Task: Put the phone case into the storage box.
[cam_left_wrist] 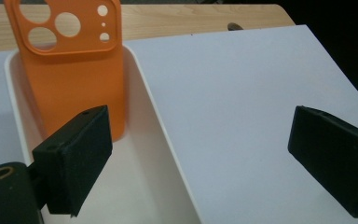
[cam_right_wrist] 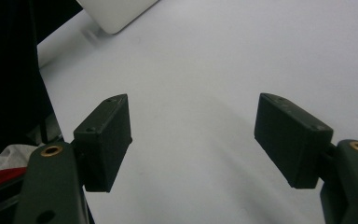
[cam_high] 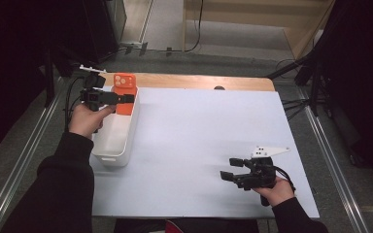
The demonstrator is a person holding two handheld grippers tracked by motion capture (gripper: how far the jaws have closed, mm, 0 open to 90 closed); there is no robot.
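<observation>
An orange phone case (cam_high: 125,92) (cam_left_wrist: 72,70) stands on end inside a white bin (cam_high: 119,141) (cam_left_wrist: 168,154), leaning at the bin's far end with its camera cutouts up. My left gripper (cam_high: 128,98) (cam_left_wrist: 205,149) hovers over the bin just in front of the case. It is open and nothing lies between its jaws: one black pad (cam_left_wrist: 74,158) is before the case's lower part, the other over the white sheet. At the front right, my right gripper (cam_high: 228,169) (cam_right_wrist: 193,135) is open over the bare white sheet (cam_high: 204,136), holding nothing.
The white sheet covers a wooden table whose bare strip (cam_high: 199,81) shows along the far edge, with a small dark mark (cam_high: 218,88) on it. Dark stands and cables (cam_high: 311,73) flank the table on the floor at right.
</observation>
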